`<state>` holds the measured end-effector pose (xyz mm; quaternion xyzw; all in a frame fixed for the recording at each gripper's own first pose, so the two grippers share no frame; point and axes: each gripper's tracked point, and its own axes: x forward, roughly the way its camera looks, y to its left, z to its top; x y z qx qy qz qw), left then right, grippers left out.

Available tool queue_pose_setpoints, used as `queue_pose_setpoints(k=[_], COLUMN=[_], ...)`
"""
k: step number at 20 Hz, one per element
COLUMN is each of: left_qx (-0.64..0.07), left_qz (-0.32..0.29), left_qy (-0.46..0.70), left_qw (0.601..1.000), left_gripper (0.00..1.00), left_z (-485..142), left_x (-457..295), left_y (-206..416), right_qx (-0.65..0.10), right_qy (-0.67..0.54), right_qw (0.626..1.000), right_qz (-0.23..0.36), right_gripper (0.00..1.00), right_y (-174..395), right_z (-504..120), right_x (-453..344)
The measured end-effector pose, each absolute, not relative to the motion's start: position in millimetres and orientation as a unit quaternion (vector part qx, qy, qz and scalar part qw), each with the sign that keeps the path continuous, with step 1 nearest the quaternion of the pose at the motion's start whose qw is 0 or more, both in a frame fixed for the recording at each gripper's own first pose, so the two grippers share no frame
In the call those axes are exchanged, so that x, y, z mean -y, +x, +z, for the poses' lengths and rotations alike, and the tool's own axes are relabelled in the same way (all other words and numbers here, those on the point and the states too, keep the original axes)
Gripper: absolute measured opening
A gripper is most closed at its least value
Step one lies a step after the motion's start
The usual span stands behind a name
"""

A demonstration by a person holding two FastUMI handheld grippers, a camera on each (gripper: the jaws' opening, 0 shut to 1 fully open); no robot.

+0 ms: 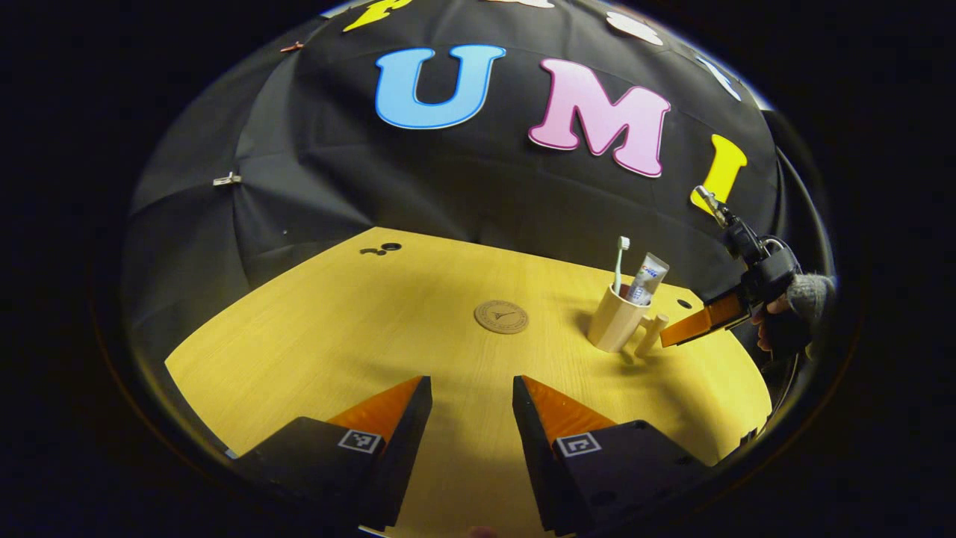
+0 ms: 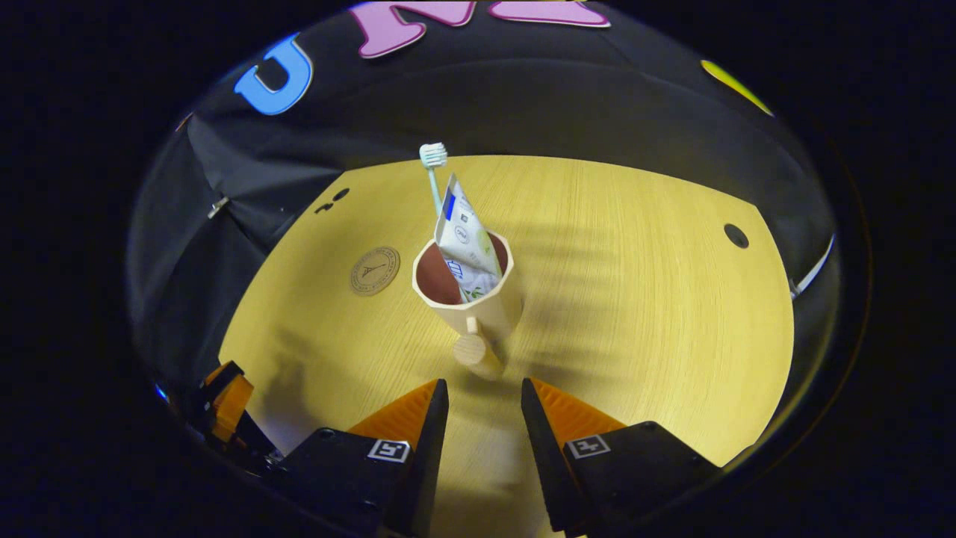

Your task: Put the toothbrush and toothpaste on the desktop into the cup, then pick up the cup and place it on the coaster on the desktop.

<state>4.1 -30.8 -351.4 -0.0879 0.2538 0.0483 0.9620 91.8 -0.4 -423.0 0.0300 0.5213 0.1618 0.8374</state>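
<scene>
On the desktop (image 2: 635,299), cup (image 2: 467,295) already holds toothbrush (image 2: 432,175) and toothpaste (image 2: 464,243). Your right gripper (image 2: 484,407) sits parted, empty, lined up on the handle (image 2: 472,350) for the lift; coaster (image 2: 375,270) waits beside. Left gripper (image 1: 472,403) parted, idle.

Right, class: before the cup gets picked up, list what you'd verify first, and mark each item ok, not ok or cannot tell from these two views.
1. Toothbrush in the cup: ok, it stands head up.
2. Toothpaste in the cup: ok, it leans against the rim.
3. Cup upright on the desk: ok.
4. Right gripper open and lined up with the handle: ok, the handle sits just ahead of the gap, not yet between the fingers.
5. Coaster free: ok, nothing lies on it.
6. Left gripper out of the way: ok, open, back from the cup and coaster.
</scene>
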Motion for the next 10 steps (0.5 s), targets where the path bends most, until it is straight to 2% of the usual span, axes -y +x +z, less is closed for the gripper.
queue_pose_setpoints(k=[10], left_qx=[-0.261], left_qz=[0.099], left_qy=[-0.129], left_qw=[0.952], left_gripper=[0.7], left_z=[-370.4], left_x=[-2.0], left_y=[-8.0], right_qx=[-0.556], right_qy=[-0.058], right_qw=[0.811], right_qz=[0.176], right_gripper=[0.6], right_y=[121.3], right_z=[-469.1], right_x=[-21.1])
